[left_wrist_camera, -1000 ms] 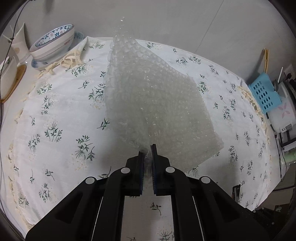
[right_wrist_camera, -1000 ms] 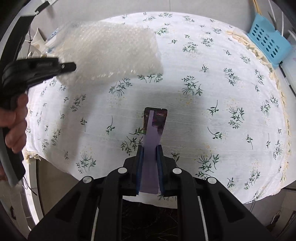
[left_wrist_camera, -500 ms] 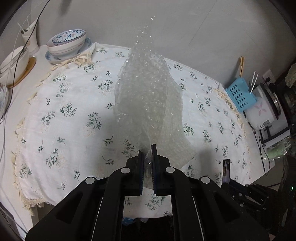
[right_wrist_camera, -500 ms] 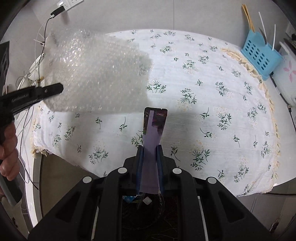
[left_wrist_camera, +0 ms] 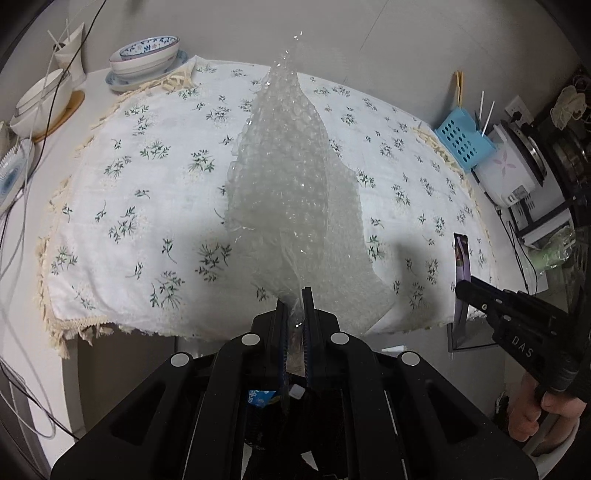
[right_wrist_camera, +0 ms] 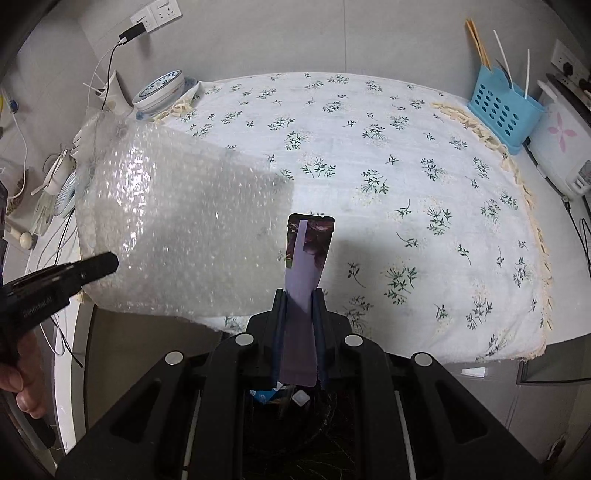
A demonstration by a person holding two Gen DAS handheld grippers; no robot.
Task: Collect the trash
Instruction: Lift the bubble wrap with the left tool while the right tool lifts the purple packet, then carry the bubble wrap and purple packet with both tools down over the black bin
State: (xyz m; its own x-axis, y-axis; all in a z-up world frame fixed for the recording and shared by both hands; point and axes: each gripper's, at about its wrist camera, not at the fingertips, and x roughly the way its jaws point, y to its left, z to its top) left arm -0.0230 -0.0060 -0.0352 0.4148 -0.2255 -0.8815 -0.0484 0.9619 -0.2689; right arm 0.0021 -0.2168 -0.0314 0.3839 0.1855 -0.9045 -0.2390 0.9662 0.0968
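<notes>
Glossy clear plastic bubble wrap (left_wrist_camera: 291, 173); matt woven floral tablecloth (right_wrist_camera: 406, 155); shiny, perhaps foil, purple wrapper (right_wrist_camera: 308, 254)

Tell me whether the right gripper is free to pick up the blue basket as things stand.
Probably not: the right gripper is shut on a purple wrapper, and the blue basket stands at the table's far corner.

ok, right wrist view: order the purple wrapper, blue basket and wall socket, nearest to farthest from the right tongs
1. Purple wrapper, clamped in the right tongs.
2. Blue basket, far right of the table.
3. Wall socket, upper left on the wall.
</notes>
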